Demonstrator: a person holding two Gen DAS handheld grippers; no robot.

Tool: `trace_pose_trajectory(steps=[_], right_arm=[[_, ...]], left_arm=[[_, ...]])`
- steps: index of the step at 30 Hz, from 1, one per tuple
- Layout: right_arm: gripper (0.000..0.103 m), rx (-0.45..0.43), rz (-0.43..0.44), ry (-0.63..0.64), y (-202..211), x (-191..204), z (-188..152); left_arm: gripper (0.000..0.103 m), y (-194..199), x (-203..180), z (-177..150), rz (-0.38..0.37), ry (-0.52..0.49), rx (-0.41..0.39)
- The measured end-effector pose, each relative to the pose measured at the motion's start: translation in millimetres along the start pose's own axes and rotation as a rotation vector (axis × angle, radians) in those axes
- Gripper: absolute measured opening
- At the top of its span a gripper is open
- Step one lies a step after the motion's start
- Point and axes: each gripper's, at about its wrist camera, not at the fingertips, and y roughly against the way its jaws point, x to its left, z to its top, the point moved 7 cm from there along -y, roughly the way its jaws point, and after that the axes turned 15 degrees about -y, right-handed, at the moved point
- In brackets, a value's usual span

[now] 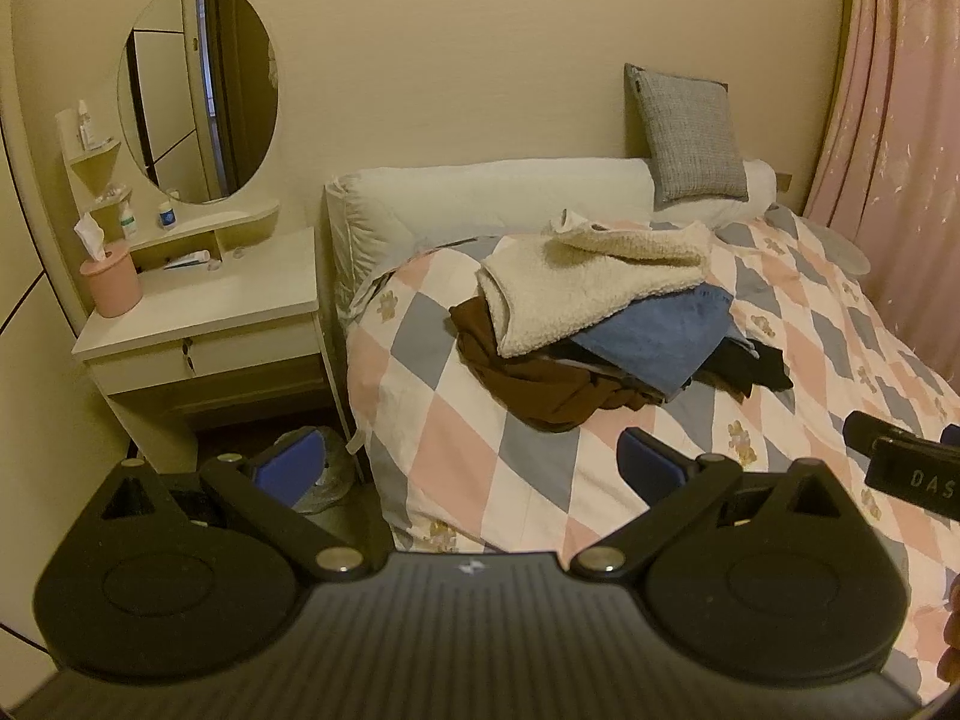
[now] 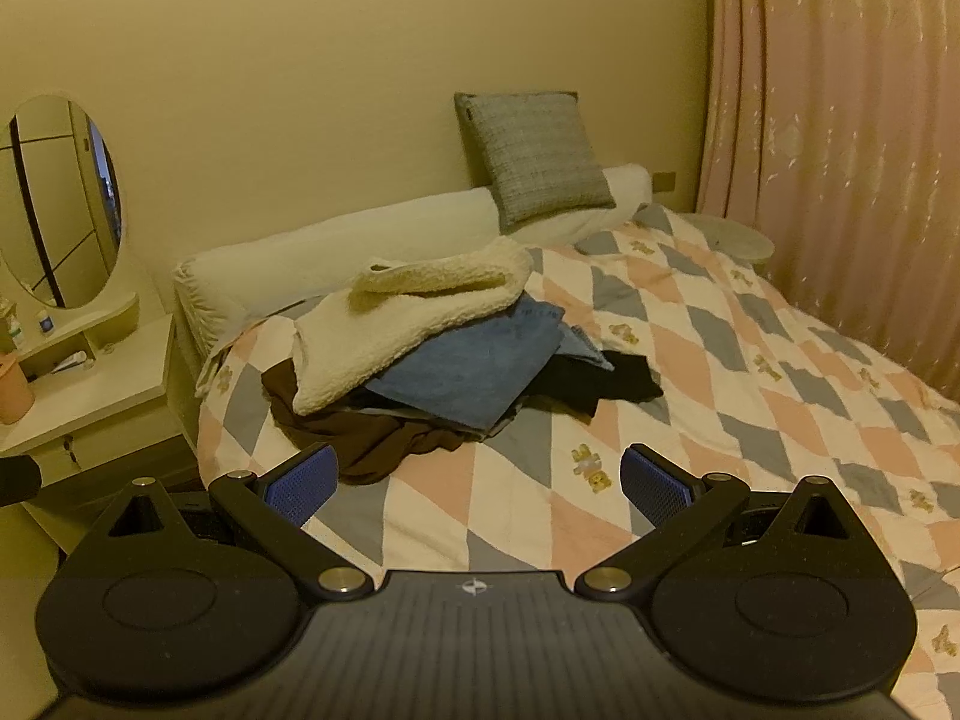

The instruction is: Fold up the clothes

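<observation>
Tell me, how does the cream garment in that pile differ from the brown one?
The cream garment looks thick and fleecy; the brown garment looks thin and smooth. The cream one lies on top of the pile, roughly folded over, while the brown one sits at the bottom, crumpled, spilling toward the near edge of the quilt. Much of the cream one shows; the brown one is partly buried. Both are unfolded laundry in the same heap, and neither gripper touches them.

One heap of clothes (image 2: 444,354), one grey cushion (image 2: 534,156), one oval mirror (image 1: 198,90), two claws.
</observation>
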Motion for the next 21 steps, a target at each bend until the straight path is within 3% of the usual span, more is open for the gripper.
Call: trace_pose_trajectory(steps=[10,18,21], right_arm=[[0.103,0.040,0.017,-0.075,-24,-18,2],[0.103,0.142,0.109,-0.387,-68,-39,11],[0.103,0.227,0.122,-0.474,-99,-43,8]], left_arm=[[0.103,-37,0,-5,-0.077,-0.009,0.058],[0.103,-84,1,9,-0.147,-0.014,0.070],[0.103,-113,6,18,-0.160,-0.014,0.091]])
